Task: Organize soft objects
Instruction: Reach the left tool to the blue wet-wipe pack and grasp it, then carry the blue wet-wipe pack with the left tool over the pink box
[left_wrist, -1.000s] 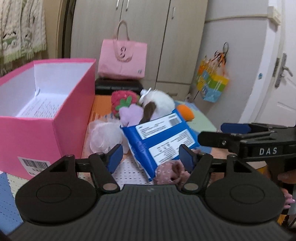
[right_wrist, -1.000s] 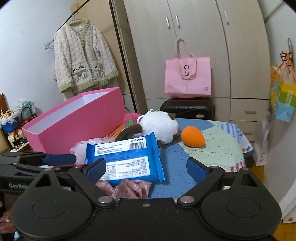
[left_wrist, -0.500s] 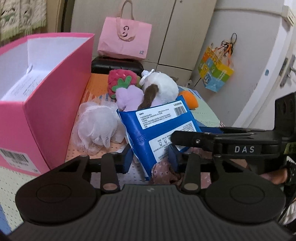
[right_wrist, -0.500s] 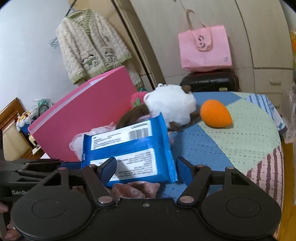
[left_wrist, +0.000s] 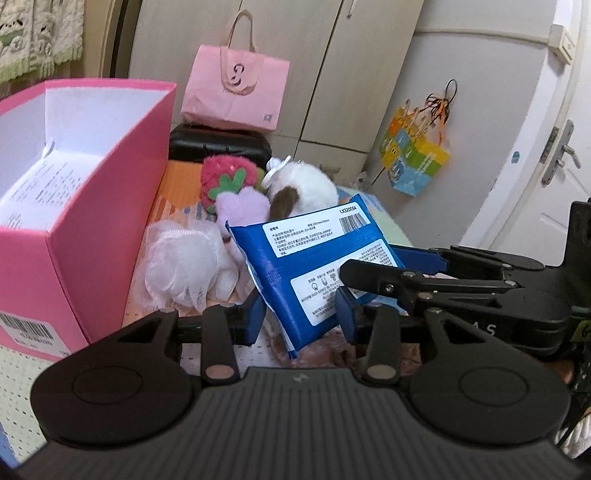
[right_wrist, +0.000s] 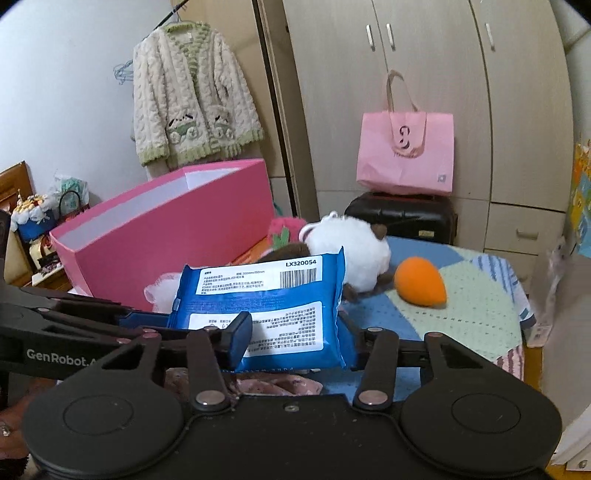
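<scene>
1. The step in hand looks like picking up the blue wipes pack (right_wrist: 258, 314), which leans tilted over a floral cloth (right_wrist: 273, 384) just beside the pink box (left_wrist: 85, 221)
2. The right gripper (right_wrist: 295, 338) has its jaws pressed against the pack's two sides, clamped on it
3. The left gripper (left_wrist: 299, 317) brackets the pack's lower corner (whether it pinches, I cannot tell)
4. Next, I judge, comes a lift clear of the mesh pouf (left_wrist: 188, 266) and a carry into the box
</scene>
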